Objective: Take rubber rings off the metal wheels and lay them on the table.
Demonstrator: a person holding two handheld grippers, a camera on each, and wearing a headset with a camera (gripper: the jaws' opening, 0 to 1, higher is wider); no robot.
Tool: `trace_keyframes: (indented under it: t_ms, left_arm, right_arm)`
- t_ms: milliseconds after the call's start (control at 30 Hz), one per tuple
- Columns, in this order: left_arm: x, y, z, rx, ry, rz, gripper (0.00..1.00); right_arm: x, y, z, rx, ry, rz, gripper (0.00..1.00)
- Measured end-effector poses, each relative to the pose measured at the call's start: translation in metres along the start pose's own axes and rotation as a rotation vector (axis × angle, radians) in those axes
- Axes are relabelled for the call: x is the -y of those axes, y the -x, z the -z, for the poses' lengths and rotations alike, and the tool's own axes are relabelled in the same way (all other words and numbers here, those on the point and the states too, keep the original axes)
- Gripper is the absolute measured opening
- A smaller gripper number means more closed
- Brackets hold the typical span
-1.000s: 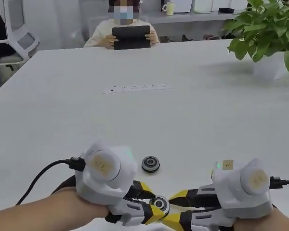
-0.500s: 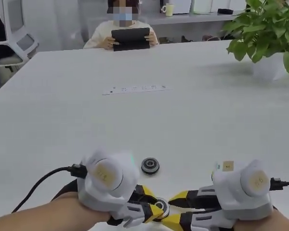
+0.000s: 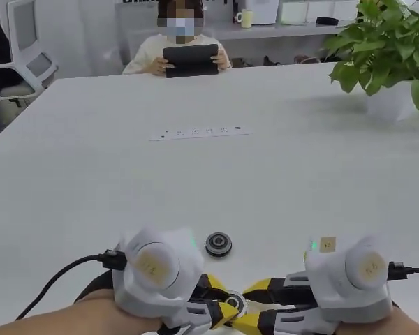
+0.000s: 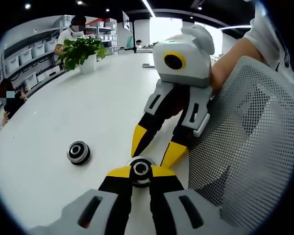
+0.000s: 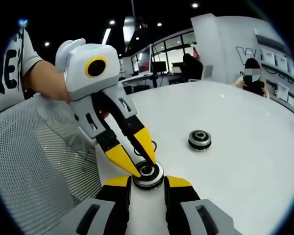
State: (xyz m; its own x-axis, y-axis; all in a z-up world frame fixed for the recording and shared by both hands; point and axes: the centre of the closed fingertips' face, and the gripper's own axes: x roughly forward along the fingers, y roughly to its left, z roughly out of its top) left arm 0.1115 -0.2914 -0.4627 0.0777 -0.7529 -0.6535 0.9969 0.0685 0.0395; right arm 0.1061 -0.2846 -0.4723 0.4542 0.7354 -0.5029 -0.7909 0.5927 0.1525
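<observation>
A small metal wheel (image 3: 233, 303) with a dark rubber ring hangs just above the table's near edge, caught between both grippers. My left gripper (image 3: 222, 307) comes in from the left and is shut on the held wheel (image 4: 140, 169). From the opposite side my right gripper (image 3: 246, 307) is shut on the same wheel (image 5: 148, 175), whose far rim the left gripper's (image 5: 134, 155) yellow tips pinch. The right gripper (image 4: 155, 148) faces the left gripper's camera. A second wheel (image 3: 218, 243) lies flat on the white table (image 3: 209, 181) just beyond them, also showing as the loose wheel (image 4: 79, 152) (image 5: 200, 139).
A flush power strip (image 3: 199, 132) sits mid-table. A potted plant (image 3: 384, 42) stands at the far right. A person holding a tablet (image 3: 190, 57) sits at the far side. A mesh chair back (image 4: 245, 147) is close behind the grippers. A black cable (image 3: 56, 279) trails from the left gripper.
My left gripper's body has sunk lower and nearer the person. The wheel stays pinned between both grippers' tips. The loose wheel has not moved; the view tilted slightly.
</observation>
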Motion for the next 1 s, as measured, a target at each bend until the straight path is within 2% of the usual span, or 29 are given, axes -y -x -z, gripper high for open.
trace_keyframes:
  t_ms: [300, 633, 1000]
  left_arm:
    - [0.0003, -0.0002, -0.0003, 0.002, 0.005, -0.013, 0.07]
    - [0.0004, -0.0005, -0.0003, 0.005, 0.007, -0.021, 0.07]
    - [0.0002, -0.0009, -0.0005, 0.008, 0.009, -0.023, 0.07]
  right_arm:
    - [0.0004, -0.002, 0.0014, -0.013, 0.033, 0.002, 0.25]
    - [-0.0002, -0.002, 0.0031, -0.043, 0.107, 0.014, 0.24]
    - [0.0001, -0.0005, 0.0035, -0.04, 0.1, 0.013, 0.23]
